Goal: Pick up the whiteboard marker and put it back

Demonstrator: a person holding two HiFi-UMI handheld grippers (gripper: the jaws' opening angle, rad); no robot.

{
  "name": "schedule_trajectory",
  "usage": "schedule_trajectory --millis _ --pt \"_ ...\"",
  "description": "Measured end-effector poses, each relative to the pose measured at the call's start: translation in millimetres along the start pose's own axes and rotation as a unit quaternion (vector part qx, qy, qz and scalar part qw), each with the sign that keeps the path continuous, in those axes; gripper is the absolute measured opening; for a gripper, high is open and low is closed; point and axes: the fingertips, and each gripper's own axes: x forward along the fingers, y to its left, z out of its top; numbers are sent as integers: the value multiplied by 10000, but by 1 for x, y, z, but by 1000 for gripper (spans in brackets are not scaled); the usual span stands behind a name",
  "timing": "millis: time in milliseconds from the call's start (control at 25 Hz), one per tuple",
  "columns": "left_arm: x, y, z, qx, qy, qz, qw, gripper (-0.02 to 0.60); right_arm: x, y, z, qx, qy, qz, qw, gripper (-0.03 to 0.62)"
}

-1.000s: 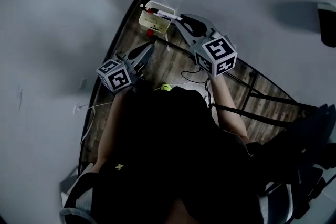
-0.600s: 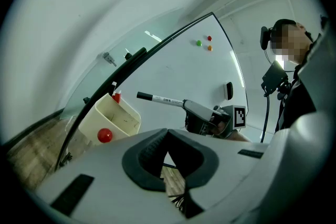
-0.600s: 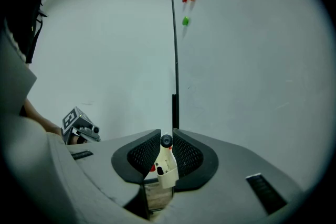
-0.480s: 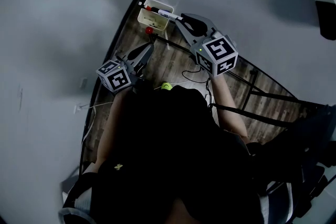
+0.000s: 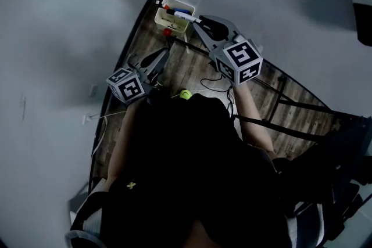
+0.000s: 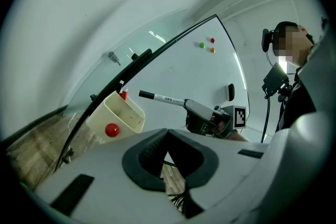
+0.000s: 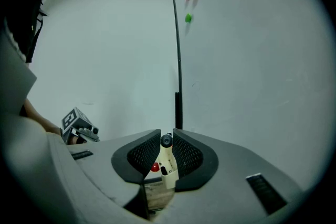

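A whiteboard marker (image 5: 185, 16) with a white body and a black cap is held level, and my right gripper (image 5: 198, 22) is shut on its rear end. Its capped tip reaches over the cream pen holder (image 5: 165, 21) fixed at the whiteboard's lower edge. In the right gripper view the marker's end (image 7: 166, 140) sits between the pads, with the holder (image 7: 168, 174) straight ahead. From the left gripper view the marker (image 6: 163, 98) points at the holder (image 6: 131, 118). My left gripper (image 5: 166, 53) hangs lower left of the holder, shut and holding nothing.
The holder holds a red-capped pen (image 5: 164, 8) and a blue one (image 5: 182, 11), and a red magnet (image 5: 167, 33) sticks to its front. Coloured magnets (image 6: 201, 45) and a black eraser (image 6: 231, 92) sit on the whiteboard (image 6: 210, 73). Cables and a green object (image 5: 185, 94) lie on the wooden floor.
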Motion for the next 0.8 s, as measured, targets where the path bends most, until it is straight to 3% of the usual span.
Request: schedule_trajectory --millis 800 --pt "-24 1 -3 -239 -75 126 9996 6 24 13 -17 -92 345 134 9993 87"
